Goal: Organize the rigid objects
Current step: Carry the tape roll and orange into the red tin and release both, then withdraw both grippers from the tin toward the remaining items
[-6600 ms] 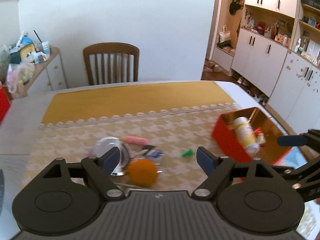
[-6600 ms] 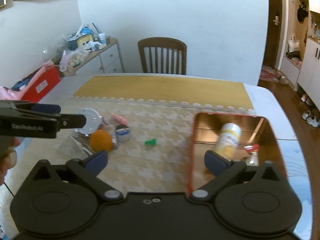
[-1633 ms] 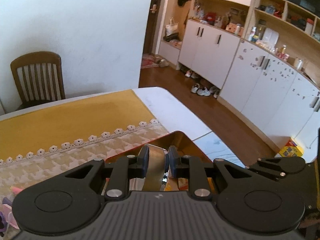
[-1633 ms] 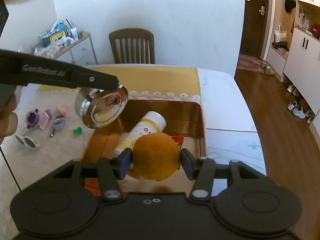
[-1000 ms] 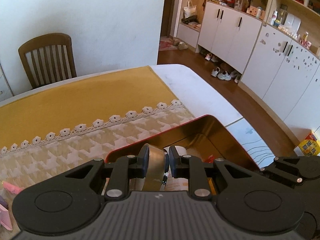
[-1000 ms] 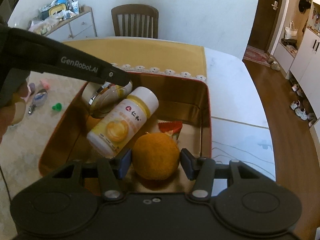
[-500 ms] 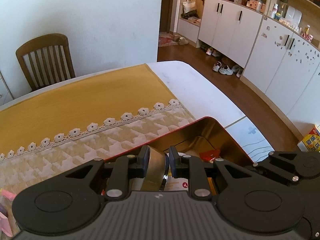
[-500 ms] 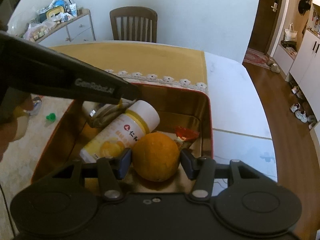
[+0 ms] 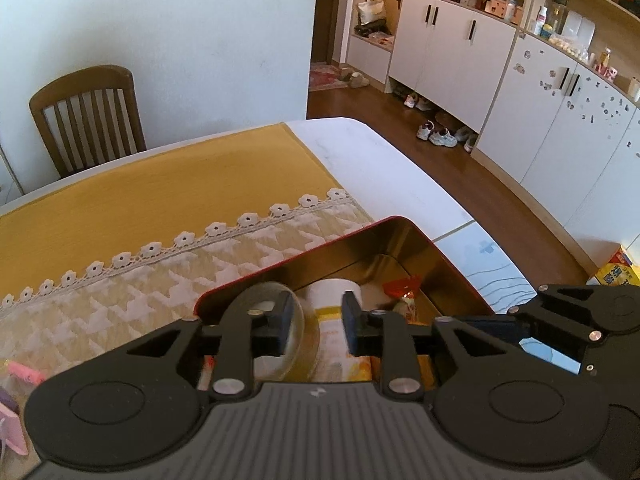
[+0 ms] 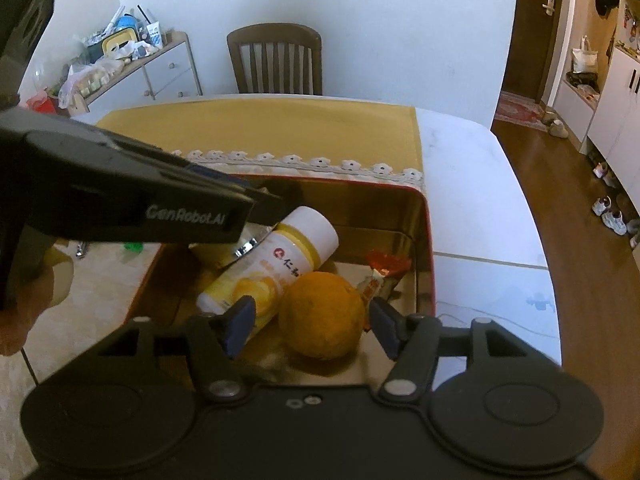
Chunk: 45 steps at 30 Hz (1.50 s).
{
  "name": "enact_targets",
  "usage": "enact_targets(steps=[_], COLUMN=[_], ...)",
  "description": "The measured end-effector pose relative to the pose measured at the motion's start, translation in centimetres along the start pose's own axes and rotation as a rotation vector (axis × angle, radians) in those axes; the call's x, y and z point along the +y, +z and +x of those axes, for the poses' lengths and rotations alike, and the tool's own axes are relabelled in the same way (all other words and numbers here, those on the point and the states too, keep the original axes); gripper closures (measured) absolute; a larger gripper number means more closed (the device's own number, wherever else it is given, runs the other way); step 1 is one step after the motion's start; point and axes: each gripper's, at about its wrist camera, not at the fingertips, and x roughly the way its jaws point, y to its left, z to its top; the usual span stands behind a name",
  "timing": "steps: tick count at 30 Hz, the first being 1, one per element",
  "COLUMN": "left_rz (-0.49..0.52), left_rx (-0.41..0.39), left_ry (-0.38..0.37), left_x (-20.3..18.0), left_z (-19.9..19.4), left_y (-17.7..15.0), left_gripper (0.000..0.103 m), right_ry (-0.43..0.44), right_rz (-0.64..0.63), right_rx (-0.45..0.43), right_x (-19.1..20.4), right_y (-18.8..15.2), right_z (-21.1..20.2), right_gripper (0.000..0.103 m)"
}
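A red box with a gold inside [image 9: 400, 222] [image 10: 426, 240] stands on the patterned cloth. In it lie a white and yellow bottle [image 10: 280, 268], an orange [image 10: 322, 314], a red snack packet [image 10: 386, 264] and a round metal tin [image 9: 296, 344]. My left gripper [image 9: 316, 322] hangs over the box with its jaws opening. The tin sits behind its left finger, outside the pads. My right gripper [image 10: 312, 328] is also opening around the orange, which rests on the box floor with neither pad pressing it. One left finger [image 10: 160, 204] hides most of the tin [image 10: 248, 246].
Small items lie on the cloth left of the box: a pink piece [image 9: 24, 374] and a green piece [image 10: 132, 246]. A wooden chair [image 10: 276, 60] stands behind the table. A cluttered sideboard [image 10: 132, 56] is at the back left. The table's edge runs just right of the box.
Both grippers' jaws have spread. The left pads let go of the metal tin, now beside the left finger. The right pads have come off the orange, which lies in the box.
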Motion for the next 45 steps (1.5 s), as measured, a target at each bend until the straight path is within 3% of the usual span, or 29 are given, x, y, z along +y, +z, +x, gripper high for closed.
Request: enact_targets(steps=[2, 4, 15, 27, 42, 45], left_rz=[-0.006, -0.011, 0.011, 0.046, -0.001, -0.016], left_rx=[-0.019, -0.048, -0.117, -0.193, -0.223, -0.222], left_ry=[-0.008, -0.016, -0.045, -0.056, -0.048, -0.03], left_x=[0.1, 0.2, 0.8, 4.3, 12.9, 14.6], left_z=[-0.8, -1.7, -6.5, -12.8, -18.0, -18.5], left_y=[-0.2, -0.4, -1.4, -4.2, -7.8, -8.2], left_gripper=[0.049, 0.041, 0.041, 0.022, 0.018, 0.008], right_ry=[0.001, -0.001, 0.002, -0.004, 0.066, 0.079], right_rz=[-0.003, -0.006, 0.008, 0.036, -0.043, -0.081], right_rx=[-0.004, -0.009, -0.049, -0.116, -0.084, -0.063], right_x=[0.3, 0.6, 2.1, 6.2, 15.2, 17.6], right_y=[0.0, 0.0, 0.0, -0.2, -0.2, -0.1], right_z=[-0.4, -0.9, -3.8, -6.4, -4.9, -4.2], right_gripper=[0.039, 0.038, 0.019, 0.0, 0.0, 0.0])
